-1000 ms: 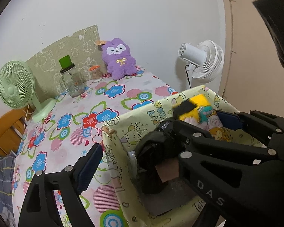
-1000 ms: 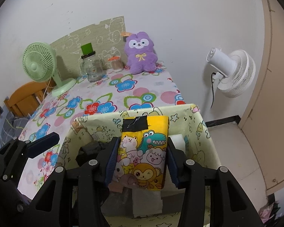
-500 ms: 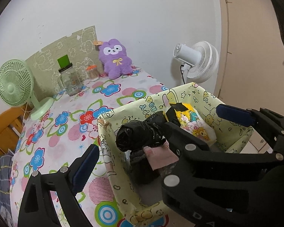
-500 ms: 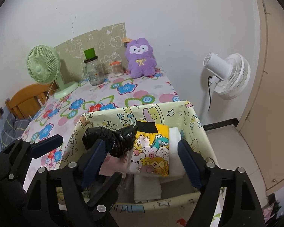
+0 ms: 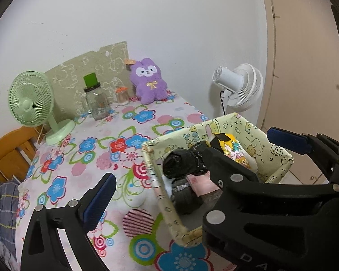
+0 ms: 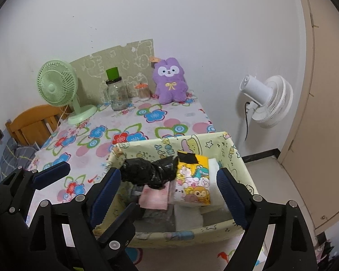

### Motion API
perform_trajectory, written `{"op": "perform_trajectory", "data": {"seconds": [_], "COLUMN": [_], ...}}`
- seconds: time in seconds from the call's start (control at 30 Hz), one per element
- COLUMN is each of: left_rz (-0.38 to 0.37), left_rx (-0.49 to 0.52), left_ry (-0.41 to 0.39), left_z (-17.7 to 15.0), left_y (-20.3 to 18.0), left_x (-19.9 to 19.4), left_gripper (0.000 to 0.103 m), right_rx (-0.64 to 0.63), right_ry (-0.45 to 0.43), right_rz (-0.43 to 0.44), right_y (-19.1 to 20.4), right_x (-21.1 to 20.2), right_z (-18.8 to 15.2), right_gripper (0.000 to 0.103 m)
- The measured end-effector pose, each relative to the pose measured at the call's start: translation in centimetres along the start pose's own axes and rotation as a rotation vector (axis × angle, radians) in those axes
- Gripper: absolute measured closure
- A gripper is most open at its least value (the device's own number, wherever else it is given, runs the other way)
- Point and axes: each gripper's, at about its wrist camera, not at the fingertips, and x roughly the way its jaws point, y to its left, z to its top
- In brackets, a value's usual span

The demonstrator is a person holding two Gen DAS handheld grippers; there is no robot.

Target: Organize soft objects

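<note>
On the table's near edge: a pale yellow cartoon-print storage box (image 6: 235, 158) stands on the flowered tablecloth (image 6: 133, 133), holding the soft objects.
Box contents, left: a crumpled black plastic bag (image 6: 147, 171) lies on top, over a folded pink cloth (image 6: 154, 197); a grey rolled item (image 5: 184, 194) sits beneath them, seen from the left wrist.
Box contents, middle: a yellow cartoon-animal pack (image 6: 194, 180) with a black patch at its far end leans against the bag.
Box contents, right: white foam-like blocks (image 6: 188, 216) lie beside and below the pack.
Left gripper (image 5: 192, 158): jaws wide apart and opening; one blue pad stands over the tablecloth, the other beyond the box's far-right wall. The box lies between them, untouched by either pad.
Right gripper (image 6: 169, 194): jaws apart and opening, straddling the box contents. The pads press on nothing; the pack lies free between them.
Overlap of views: the right gripper's black frame crosses the left wrist view in front of the box.
Far end of table: a purple plush rabbit (image 6: 170, 81), a glass jar with green cap (image 6: 116, 94), a small orange-lidded container (image 6: 142, 91) and a green desk fan (image 6: 58, 88) stand along the wall.
Background: a white fan (image 6: 269, 101) stands to the right, off the table; a wooden chair back (image 6: 34, 124) shows to the left.
</note>
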Motion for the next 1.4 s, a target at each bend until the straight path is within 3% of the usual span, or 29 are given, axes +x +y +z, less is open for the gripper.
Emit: {"op": "perform_trajectory", "data": {"seconds": [0.67, 1.4], "left_rz": [0.079, 0.247], "left_rx": [-0.083, -0.254], "left_ry": [-0.098, -0.203], "left_z": [-1.4, -3.9], "left_y": [6.0, 15.4], "left_x": [-6.1, -11.6], "left_gripper": [0.0, 0.0], "right_rx": [-0.039, -0.027], "right_ry": [-0.117, -0.214], "right_rz": [0.008, 0.008], "right_y": [5.9, 9.5], "right_x": [-4.9, -7.7], "right_z": [0.7, 0.9], "right_gripper": [0.001, 0.0]}}
